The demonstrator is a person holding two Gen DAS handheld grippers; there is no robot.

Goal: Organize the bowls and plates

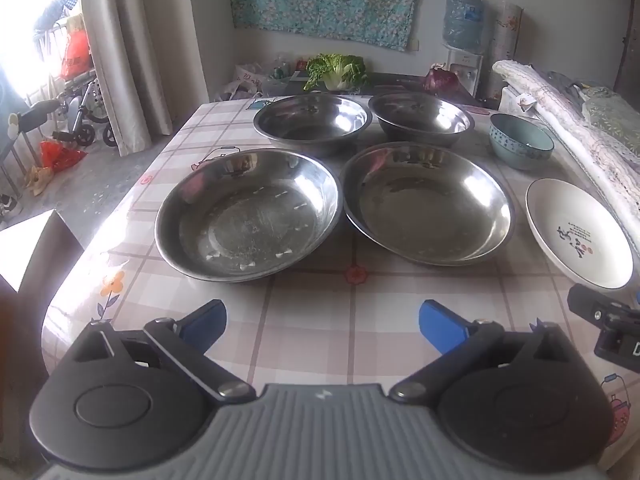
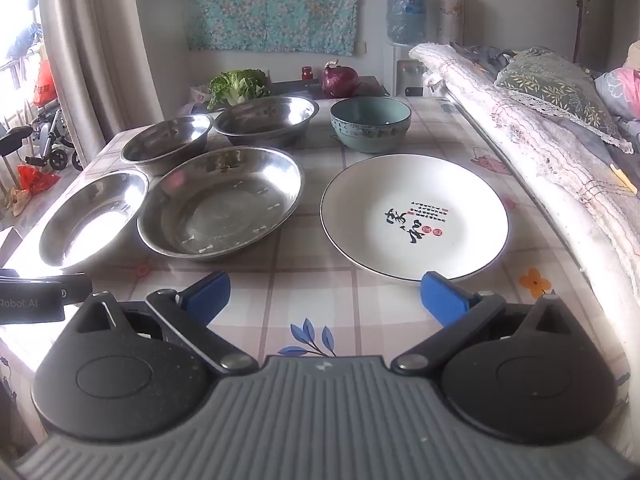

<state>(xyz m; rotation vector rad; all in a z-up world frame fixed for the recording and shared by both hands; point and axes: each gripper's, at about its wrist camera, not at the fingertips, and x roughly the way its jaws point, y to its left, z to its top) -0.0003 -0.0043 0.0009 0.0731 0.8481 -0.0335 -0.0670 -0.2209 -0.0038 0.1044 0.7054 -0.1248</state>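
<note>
Two wide steel plates sit side by side on the table: the left one [image 1: 248, 216] [image 2: 92, 220] and the right one [image 1: 428, 204] [image 2: 220, 204]. Behind them stand two steel bowls [image 1: 312, 120] [image 1: 422, 118], which also show in the right wrist view [image 2: 168, 144] [image 2: 266, 118]. A teal ceramic bowl [image 1: 520, 140] [image 2: 370, 122] stands at the back right. A white plate with black calligraphy [image 1: 576, 232] [image 2: 414, 216] lies at the right. My left gripper [image 1: 322, 326] is open and empty, short of the steel plates. My right gripper [image 2: 324, 298] is open and empty, at the white plate's near rim.
The checked tablecloth [image 1: 320, 312] covers the table. A folded quilt and bedding [image 2: 540, 140] run along the right edge. A cabbage [image 1: 336, 70] and a red onion [image 2: 340, 80] lie on a dark counter behind. The table's left edge drops to the floor.
</note>
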